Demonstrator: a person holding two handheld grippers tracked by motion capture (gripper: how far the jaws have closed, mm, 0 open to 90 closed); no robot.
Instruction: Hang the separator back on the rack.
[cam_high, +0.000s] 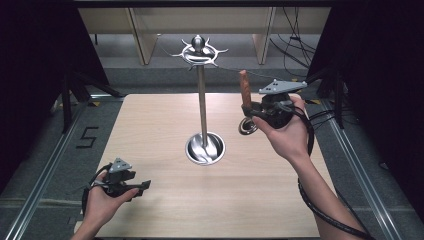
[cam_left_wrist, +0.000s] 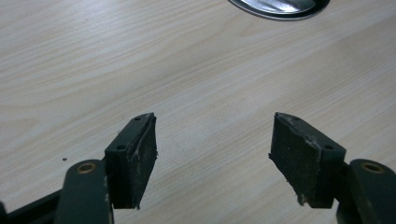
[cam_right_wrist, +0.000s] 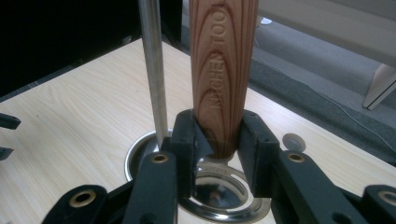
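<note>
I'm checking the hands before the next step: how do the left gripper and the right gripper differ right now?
The left gripper is open with only bare table between its pads; the right gripper is shut on a wooden-handled utensil. The left gripper sits low by the table's near edge, while the right gripper is raised beside the steel stand. Both have black jaws and a grey plate on top.

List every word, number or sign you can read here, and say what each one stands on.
"KITCHEN TOO": burnt into the wooden handle of the utensil, running along its length, in the right gripper view; the first letters are hard to make out and the top is cut off by the frame, so this reading is partly a guess.
"5": a dark figure on the grey floor left of the table, in the high view.
Nothing else is legible.
</note>
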